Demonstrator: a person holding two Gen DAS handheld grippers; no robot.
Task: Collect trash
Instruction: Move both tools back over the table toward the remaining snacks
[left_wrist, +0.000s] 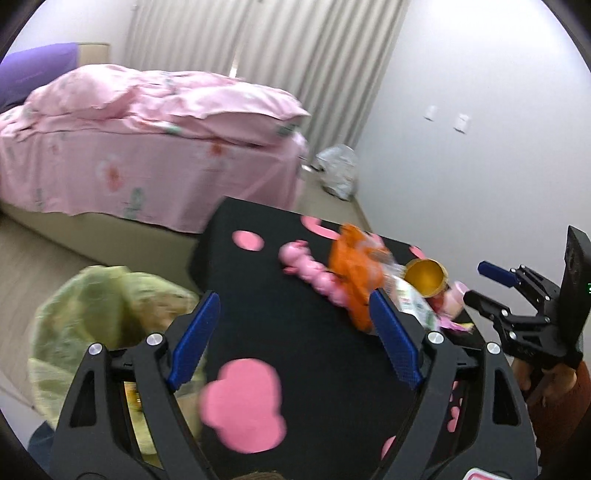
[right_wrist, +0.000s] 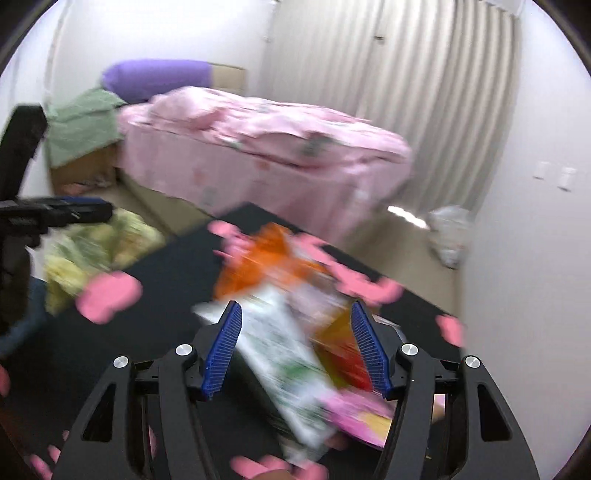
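A pile of trash lies on the black table (left_wrist: 258, 288) with pink blotches: an orange wrapper (left_wrist: 354, 273), a pink segmented piece (left_wrist: 314, 273), a yellow cup (left_wrist: 424, 277) on its side and a white-and-green pack (left_wrist: 413, 306). My left gripper (left_wrist: 291, 306) hangs open above bare tabletop, left of the pile, with nothing between its pads. A bin lined with a yellow-green bag (left_wrist: 107, 314) stands below it on the left. My right gripper (right_wrist: 295, 314) is open above the blurred white-and-green pack (right_wrist: 280, 358), and its pads do not press on it. The orange wrapper (right_wrist: 266, 258) lies just beyond.
A bed with pink covers (left_wrist: 147, 147) stands past the table, curtains behind it. A crumpled white plastic bag (left_wrist: 338, 170) sits on the floor by the wall. The right gripper (left_wrist: 487, 288) shows at the right edge; the left gripper (right_wrist: 85, 210) reaches over the bin bag (right_wrist: 103, 243).
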